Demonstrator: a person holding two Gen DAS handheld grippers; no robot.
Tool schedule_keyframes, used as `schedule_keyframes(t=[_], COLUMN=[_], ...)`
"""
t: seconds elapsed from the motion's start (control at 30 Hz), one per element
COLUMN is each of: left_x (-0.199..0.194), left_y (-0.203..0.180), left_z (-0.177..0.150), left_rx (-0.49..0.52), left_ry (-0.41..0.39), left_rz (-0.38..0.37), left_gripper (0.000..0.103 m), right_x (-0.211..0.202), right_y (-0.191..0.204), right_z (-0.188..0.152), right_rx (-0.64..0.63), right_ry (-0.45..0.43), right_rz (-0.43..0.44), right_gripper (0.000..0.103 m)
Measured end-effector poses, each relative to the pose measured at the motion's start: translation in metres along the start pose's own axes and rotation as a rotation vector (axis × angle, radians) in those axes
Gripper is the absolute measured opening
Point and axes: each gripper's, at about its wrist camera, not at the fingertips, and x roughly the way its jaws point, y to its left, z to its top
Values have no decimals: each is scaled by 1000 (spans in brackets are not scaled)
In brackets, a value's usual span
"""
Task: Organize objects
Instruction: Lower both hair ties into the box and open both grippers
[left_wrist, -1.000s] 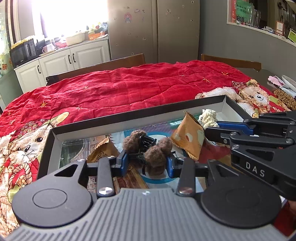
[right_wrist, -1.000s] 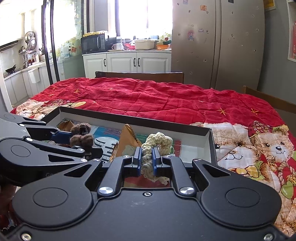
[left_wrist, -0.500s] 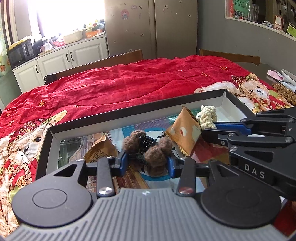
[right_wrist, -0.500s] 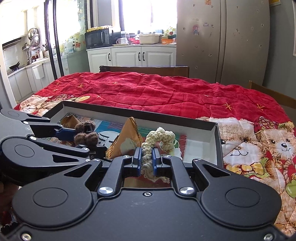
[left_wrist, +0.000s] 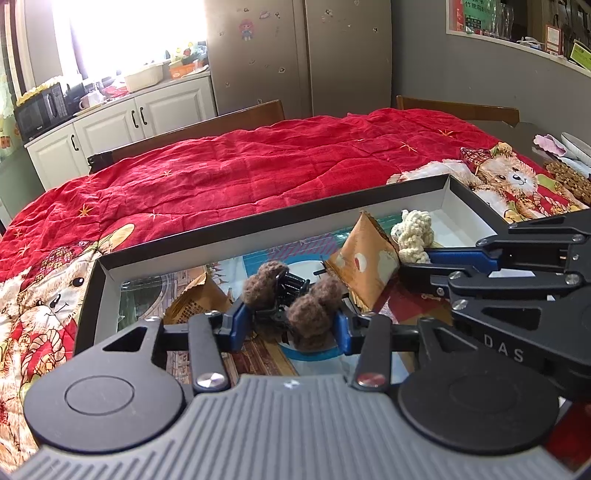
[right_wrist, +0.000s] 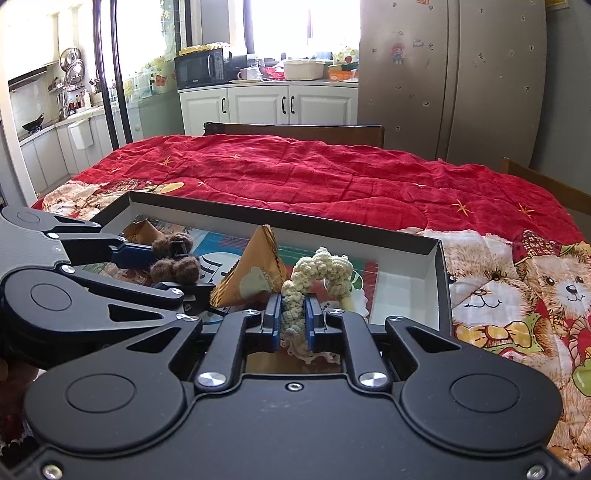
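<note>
Left wrist view showed the left gripper (left_wrist: 290, 325) over the black tray (left_wrist: 236, 230), its jaws just opening around the brown pom-pom hair clip (left_wrist: 291, 299), which looked loose between the blue pads. Right of it, the right gripper (right_wrist: 293, 321) pinched the cream crocheted scrunchie (right_wrist: 321, 269) beside an orange snack packet (right_wrist: 255, 277).

Tray (left_wrist: 221, 236) contents as you found them.
You had the hair clip (left_wrist: 291, 299) left of the upright packet (left_wrist: 365, 266), the crocheted piece (left_wrist: 413, 232) right of it, all inside the tray on the quilt (left_wrist: 258, 173).
</note>
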Motion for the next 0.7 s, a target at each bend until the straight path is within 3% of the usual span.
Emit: schedule_keyframes(t=[0.7], left_x=[-10], left_y=[-1], left_z=[0], left_rx=[3], left_ry=[-36], left_rz=[42], left_gripper=[71], right_x=[-6], right_y=[4], right_z=[-1], right_rx=[-15], right_ry=[-22], right_rz=[-23], right_gripper=[17])
